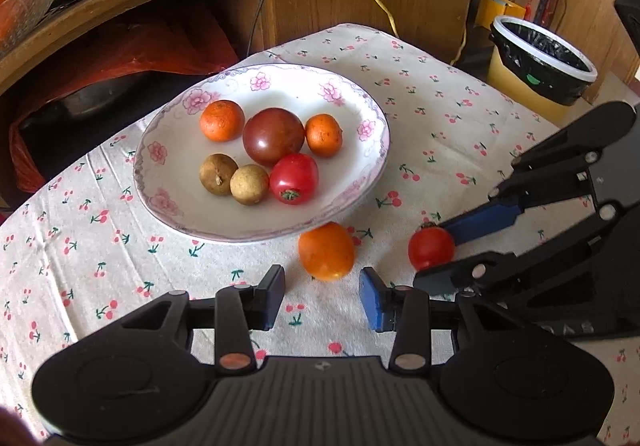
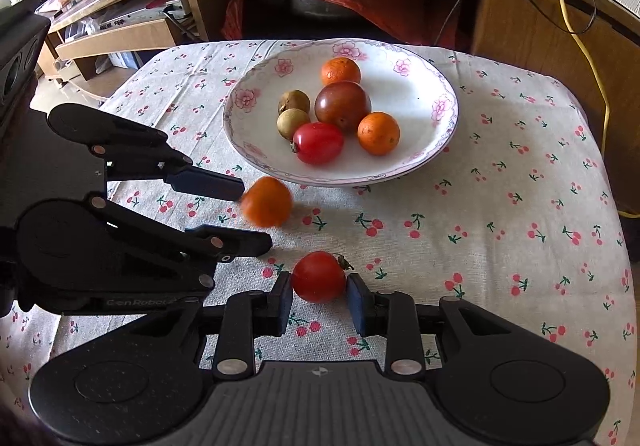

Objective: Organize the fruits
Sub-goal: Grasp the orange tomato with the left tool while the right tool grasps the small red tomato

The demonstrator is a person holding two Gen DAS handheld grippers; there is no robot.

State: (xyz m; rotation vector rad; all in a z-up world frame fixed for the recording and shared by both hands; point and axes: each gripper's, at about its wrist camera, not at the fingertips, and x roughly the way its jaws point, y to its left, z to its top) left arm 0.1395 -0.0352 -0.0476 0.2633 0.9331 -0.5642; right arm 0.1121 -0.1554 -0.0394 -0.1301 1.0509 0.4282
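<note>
Nearest, the right gripper is bracketing a red tomato on the cherry-print cloth, both pads at its sides, though firm contact cannot be confirmed. Just beyond, the left gripper is standing spread wide, an orange fruit lying just ahead of its gap. Farther back, the floral plate is holding two oranges, a dark tomato, a red tomato and two brown longans.

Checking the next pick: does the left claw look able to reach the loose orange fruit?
Probably yes: the left claw is open, the orange fruit lies just ahead, with nothing between.
</note>
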